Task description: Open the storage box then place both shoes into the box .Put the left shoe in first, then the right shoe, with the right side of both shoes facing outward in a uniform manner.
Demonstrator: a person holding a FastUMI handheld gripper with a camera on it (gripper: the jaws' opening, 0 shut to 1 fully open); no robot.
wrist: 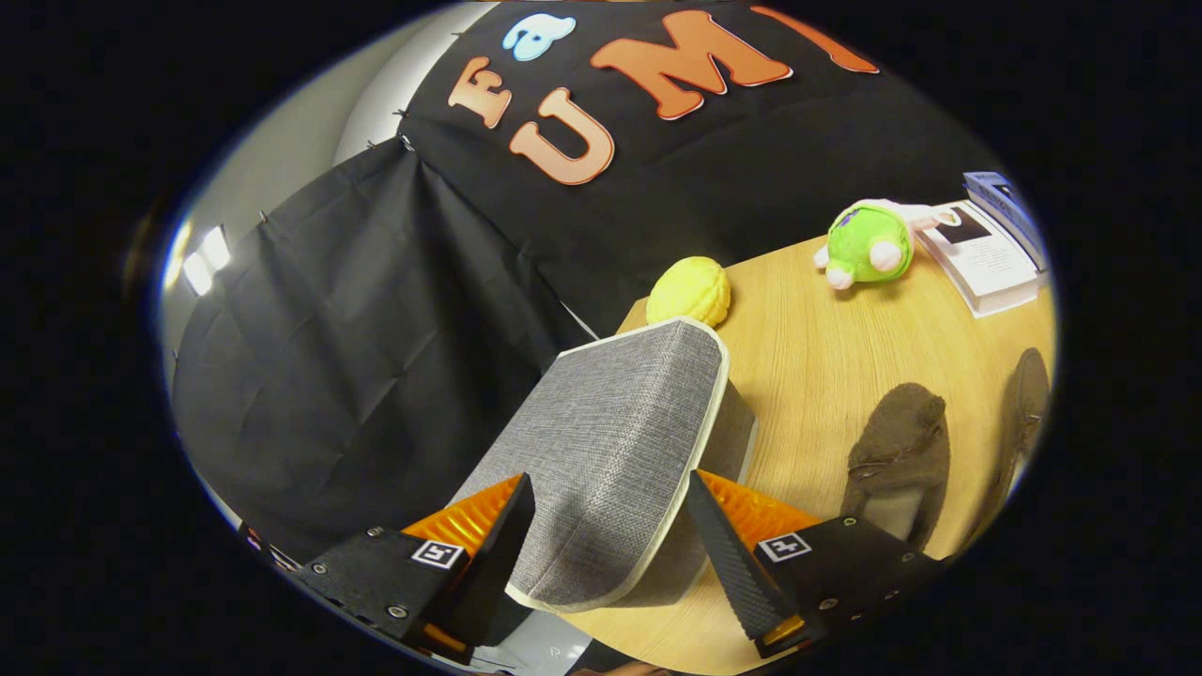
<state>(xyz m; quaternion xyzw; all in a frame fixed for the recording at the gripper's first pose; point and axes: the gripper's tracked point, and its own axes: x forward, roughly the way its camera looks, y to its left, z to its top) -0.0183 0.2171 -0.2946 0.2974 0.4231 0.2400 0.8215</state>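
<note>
Two wide-open jaws flank the storage box lid, gripping nothing; shoes lie beyond.

A pale wooden table sits against black cloth draped as the booth's wall. At the table's far edge rests a round yellow knobbly toy. Further along lies a green plush toy with pink limbs, just beside a white booklet and a blue box
</note>
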